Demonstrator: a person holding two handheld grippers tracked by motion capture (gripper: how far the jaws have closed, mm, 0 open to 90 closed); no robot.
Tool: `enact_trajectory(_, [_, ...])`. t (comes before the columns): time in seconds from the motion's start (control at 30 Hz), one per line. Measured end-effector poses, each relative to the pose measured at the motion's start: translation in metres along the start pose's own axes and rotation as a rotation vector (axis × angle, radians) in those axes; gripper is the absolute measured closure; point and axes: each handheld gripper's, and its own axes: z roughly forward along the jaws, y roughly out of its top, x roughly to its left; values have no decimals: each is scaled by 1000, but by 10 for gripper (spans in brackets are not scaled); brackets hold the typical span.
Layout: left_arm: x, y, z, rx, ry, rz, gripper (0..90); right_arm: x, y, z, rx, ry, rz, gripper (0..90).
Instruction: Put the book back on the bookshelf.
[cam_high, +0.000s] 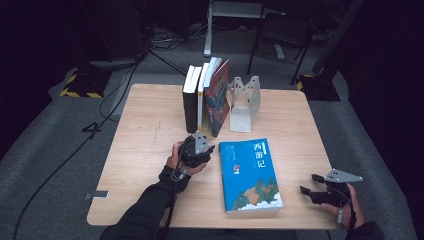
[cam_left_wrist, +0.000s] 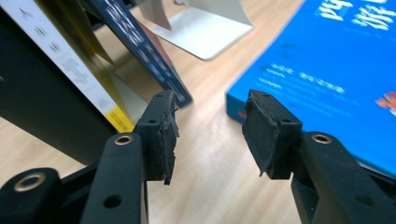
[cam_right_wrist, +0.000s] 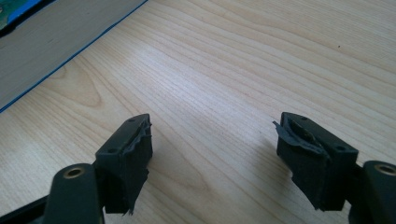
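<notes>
A blue book (cam_high: 250, 175) lies flat on the wooden table (cam_high: 150, 130), cover up. At the back, several books (cam_high: 202, 97) stand upright, and the rightmost one leans towards a white metal bookend (cam_high: 245, 102). My left gripper (cam_high: 199, 142) sits just in front of the standing books and left of the blue book. Its jaws are open with bare table between the pads (cam_left_wrist: 161, 135). In the left gripper view a black book (cam_left_wrist: 37, 107) is at left and the blue book (cam_left_wrist: 327, 79) at right. My right gripper (cam_high: 307, 184) rests open near the front right corner, over bare wood (cam_right_wrist: 212, 154).
The blue book's page edge (cam_right_wrist: 56, 37) lies ahead and left of the right gripper. Beyond the table, on the grey floor, stand a dark chair (cam_high: 282, 35) and a yellow-and-black striped base (cam_high: 80, 82). Cables (cam_high: 120, 95) trail off at the left.
</notes>
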Motion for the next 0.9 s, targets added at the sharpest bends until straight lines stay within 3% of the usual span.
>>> enact_trajectory(0.37, [-16, -14, -8, 36, -102, 46, 500, 0, 0, 0, 0, 1, 0, 260])
enact_trajectory(0.47, [-21, -18, -12, 50, -170, 35, 498, 0, 0, 0, 1, 1, 0, 261])
enact_trajectory(0.57, [-30, -21, -16, 66, -219, 59, 474, 0, 0, 0, 0, 1, 0, 261])
enact_trajectory(0.77, [-39, -27, -23, 102, -281, 100, 446, 0, 0, 0, 1, -1, 2, 260])
enact_trajectory(0.9, [-38, -40, -27, 127, -323, 103, 415, 1, 0, -1, 2, -4, 5, 247])
